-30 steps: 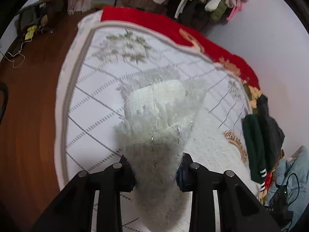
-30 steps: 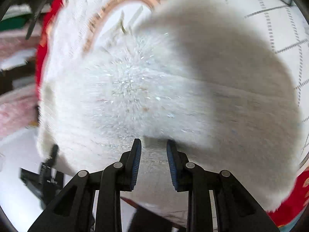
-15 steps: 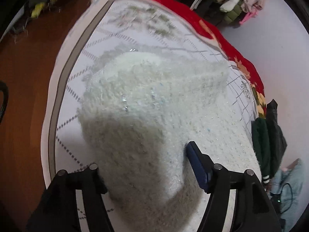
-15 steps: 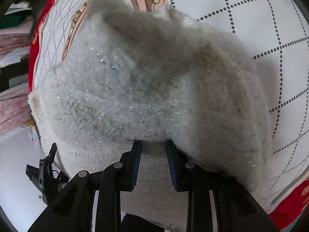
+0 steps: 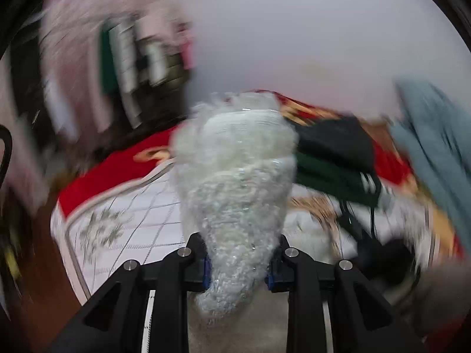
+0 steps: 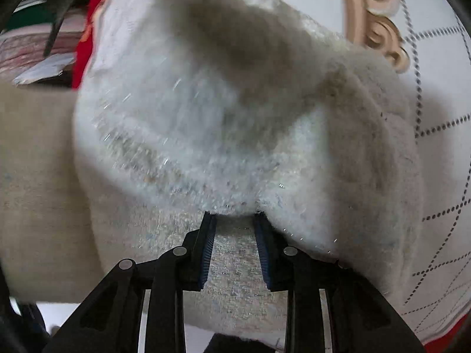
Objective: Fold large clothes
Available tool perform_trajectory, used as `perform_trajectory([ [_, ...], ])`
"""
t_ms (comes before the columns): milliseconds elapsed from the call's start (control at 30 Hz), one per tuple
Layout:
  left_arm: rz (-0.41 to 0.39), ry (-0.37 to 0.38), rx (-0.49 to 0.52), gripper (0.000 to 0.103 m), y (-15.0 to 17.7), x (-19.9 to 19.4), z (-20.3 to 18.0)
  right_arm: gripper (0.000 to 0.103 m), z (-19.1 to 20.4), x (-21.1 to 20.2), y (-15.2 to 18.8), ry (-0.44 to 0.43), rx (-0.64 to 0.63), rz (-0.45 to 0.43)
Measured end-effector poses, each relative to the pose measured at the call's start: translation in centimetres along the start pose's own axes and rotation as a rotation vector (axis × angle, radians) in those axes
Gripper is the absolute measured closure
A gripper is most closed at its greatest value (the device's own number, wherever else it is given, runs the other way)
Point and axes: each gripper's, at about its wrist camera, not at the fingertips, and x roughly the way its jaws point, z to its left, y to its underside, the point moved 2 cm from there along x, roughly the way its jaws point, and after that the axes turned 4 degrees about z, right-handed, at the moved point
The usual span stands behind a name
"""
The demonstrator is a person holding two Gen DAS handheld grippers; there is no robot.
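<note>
Fuzzy white sweater (image 5: 235,182) clenched in left tongs (image 5: 237,264), hiding dark clothes (image 5: 332,153); right tongs (image 6: 235,223) loosening.

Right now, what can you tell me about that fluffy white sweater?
The fluffy white sweater looks like shaggy knit with glittery threads and a ribbed band at one end. It is bunched and half lifted off the patterned bedspread. The left gripper pinches a gathered bunch; the right gripper has fabric between its jaws, which have just been opening.
</note>
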Motion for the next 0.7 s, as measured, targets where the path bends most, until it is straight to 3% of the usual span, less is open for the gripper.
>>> perform_trajectory([
  [33,0.008,0.007,0.023,0.081,0.3,0.1,-0.5,0.055,-0.3,-1.6,0.9,-0.052,-0.005,0.003],
  [100,0.031,0.021,0.059,0.081,1.0,0.2,-1.1,0.052,-1.0,-4.7,3.0,-0.138,-0.007,-0.045],
  [133,0.034,0.024,0.079,0.081,1.1,0.3,-1.4,0.040,-2.1,-7.5,4.7,-0.165,-0.010,-0.117],
  [167,0.039,0.029,0.105,0.081,1.5,0.2,-1.7,0.029,-3.2,-9.4,6.0,-0.154,-0.006,-0.171],
  [200,0.039,0.031,0.123,0.081,1.7,0.0,-2.1,0.011,-5.1,-11.2,7.5,-0.099,0.010,-0.238],
  [233,0.041,0.035,0.132,0.081,1.6,0.3,-2.6,0.009,-6.4,-12.0,8.4,-0.038,0.025,-0.273],
  [300,0.055,0.055,0.142,0.082,1.6,0.7,-3.5,0.009,-11.0,-11.6,10.1,0.102,0.079,-0.265],
  [367,0.043,0.052,0.199,0.082,1.9,0.7,-4.5,0.013,-14.6,-9.1,10.9,0.047,0.155,-0.204],
  [433,0.020,0.063,0.256,0.082,1.6,0.7,-5.4,0.053,-16.9,-6.7,11.3,-0.105,0.200,-0.174],
  [467,0.012,0.084,0.290,0.082,1.7,0.4,-6.3,0.053,-17.2,-5.6,11.5,-0.145,0.233,-0.173],
  [567,-0.001,0.155,0.413,0.082,3.2,-0.2,-9.2,0.053,-16.6,-4.7,11.5,-0.154,0.211,-0.195],
  [633,0.008,0.202,0.532,0.082,5.6,-0.5,-11.5,0.060,-15.6,-3.4,11.8,-0.221,0.206,-0.181],
  [700,0.044,0.244,0.638,0.082,8.4,-0.2,-13.1,0.060,-15.3,-2.7,11.9,-0.211,0.192,-0.166],
])
